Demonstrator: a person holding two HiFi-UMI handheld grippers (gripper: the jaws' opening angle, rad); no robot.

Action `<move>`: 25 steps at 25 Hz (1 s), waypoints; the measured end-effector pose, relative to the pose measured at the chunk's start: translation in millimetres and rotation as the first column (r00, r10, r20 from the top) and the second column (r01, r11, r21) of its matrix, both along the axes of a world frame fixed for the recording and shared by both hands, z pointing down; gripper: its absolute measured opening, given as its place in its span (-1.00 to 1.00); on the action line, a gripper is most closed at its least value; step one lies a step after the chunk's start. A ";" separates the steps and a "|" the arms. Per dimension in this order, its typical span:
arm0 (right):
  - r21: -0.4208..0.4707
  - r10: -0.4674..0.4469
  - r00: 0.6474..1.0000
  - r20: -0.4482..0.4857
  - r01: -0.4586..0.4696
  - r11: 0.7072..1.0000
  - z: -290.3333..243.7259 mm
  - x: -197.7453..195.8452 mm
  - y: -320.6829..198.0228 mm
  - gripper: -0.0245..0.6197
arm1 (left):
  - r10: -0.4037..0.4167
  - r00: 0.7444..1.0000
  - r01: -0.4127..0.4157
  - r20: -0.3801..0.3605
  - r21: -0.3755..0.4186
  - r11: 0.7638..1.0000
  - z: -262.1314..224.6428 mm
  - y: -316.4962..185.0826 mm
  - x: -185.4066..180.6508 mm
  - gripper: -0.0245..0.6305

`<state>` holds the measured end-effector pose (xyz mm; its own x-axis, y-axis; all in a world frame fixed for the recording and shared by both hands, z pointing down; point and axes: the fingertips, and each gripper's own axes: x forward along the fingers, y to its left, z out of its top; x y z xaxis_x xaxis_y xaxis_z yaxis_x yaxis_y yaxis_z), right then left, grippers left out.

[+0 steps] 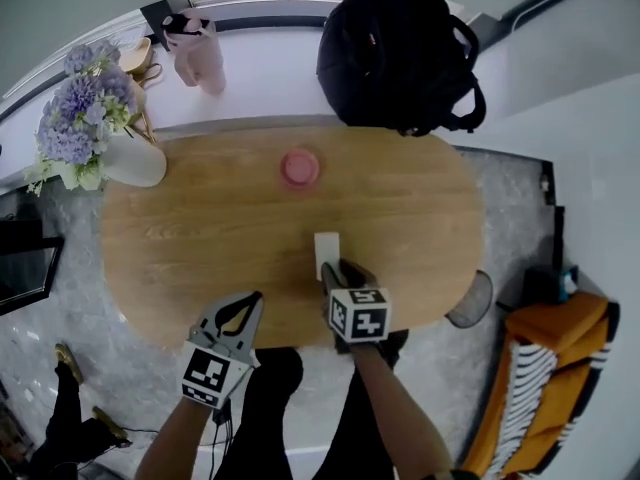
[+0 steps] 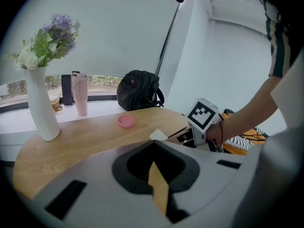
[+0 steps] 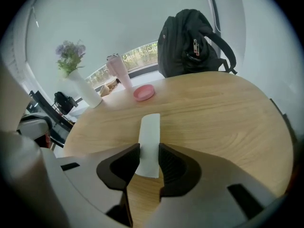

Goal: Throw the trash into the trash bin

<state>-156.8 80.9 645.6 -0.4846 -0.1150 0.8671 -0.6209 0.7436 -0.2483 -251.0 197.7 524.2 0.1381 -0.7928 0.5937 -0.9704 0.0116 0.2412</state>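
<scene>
A white strip of paper [image 1: 326, 246] [image 3: 150, 132] lies on the oval wooden table [image 1: 200, 238], near its front edge. My right gripper [image 1: 328, 271] [image 3: 148, 151] points steeply down at the strip's near end, and its dark pads [image 3: 124, 161] touch both long edges, shut on it. My left gripper [image 1: 252, 302] [image 2: 153, 144] hovers at the table's front edge, left of the strip, shut and empty. From the left gripper view the strip [image 2: 158, 135] shows just past the right hand. A dark mesh trash bin [image 1: 470, 301] stands on the floor by the table's right end.
A pink round dish [image 1: 299, 167] sits mid-table beyond the strip. A white vase of flowers [image 1: 130, 158] stands at the far left. A black backpack [image 1: 395, 53] and a pink tumbler [image 1: 200, 58] rest on the window ledge. An orange seat [image 1: 560, 368] is beside the bin.
</scene>
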 end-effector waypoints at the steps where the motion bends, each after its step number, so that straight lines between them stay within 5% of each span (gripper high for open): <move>1: 0.006 0.002 1.000 0.013 -0.002 1.000 -2.8 6.4 -2.8 -0.55 | 0.008 1.000 -0.008 0.011 -0.002 1.000 1.0 -4.4 5.0 -0.93; 10: -0.005 0.109 0.991 0.082 -0.109 0.994 -18.0 111.6 -48.6 -0.57 | 0.028 0.999 -0.027 0.041 -0.018 0.999 -7.8 -52.7 78.8 -0.93; 16: 0.007 0.200 0.976 0.091 -0.201 0.979 -23.9 200.3 -92.7 -0.60 | 0.122 0.992 -0.122 0.044 -0.023 0.992 -3.6 -104.9 153.5 -0.93; 25: 0.012 0.384 0.919 0.092 -0.387 0.922 -21.1 337.8 -151.4 -0.65 | 0.261 0.965 -0.261 0.014 -0.018 0.965 7.0 -183.9 265.4 -0.93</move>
